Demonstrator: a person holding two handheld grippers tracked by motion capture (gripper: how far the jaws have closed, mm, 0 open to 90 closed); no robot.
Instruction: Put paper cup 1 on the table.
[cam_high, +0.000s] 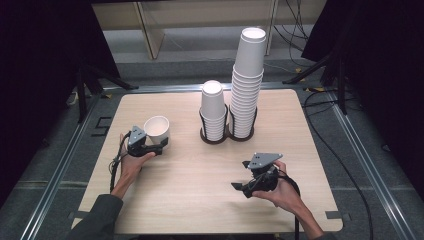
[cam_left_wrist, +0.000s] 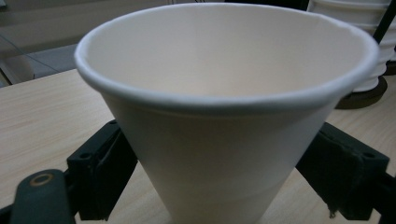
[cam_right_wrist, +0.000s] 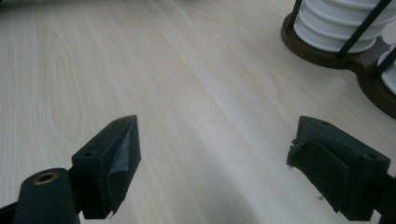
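Note:
A single white paper cup (cam_high: 156, 128) stands upright on the left part of the wooden table (cam_high: 200, 200). My left gripper (cam_high: 161, 145) reaches it from the near side. In the left gripper view its two black pads (cam_left_wrist: 109, 163) press on either side of the cup's lower wall (cam_left_wrist: 224, 140), so it is shut on the cup. My right gripper (cam_high: 238, 186) rests low over the near right part of the table, pointing left. It is open, and bare wood lies between its fingers (cam_right_wrist: 116, 158).
Two stacks of white paper cups stand in a dark wire holder (cam_high: 227, 136) at the table's middle back: a short stack (cam_high: 213, 107) and a tall stack (cam_high: 247, 80). The holder's base and the cups (cam_right_wrist: 373, 51) lie ahead of the right gripper. Cables trail on the floor at right.

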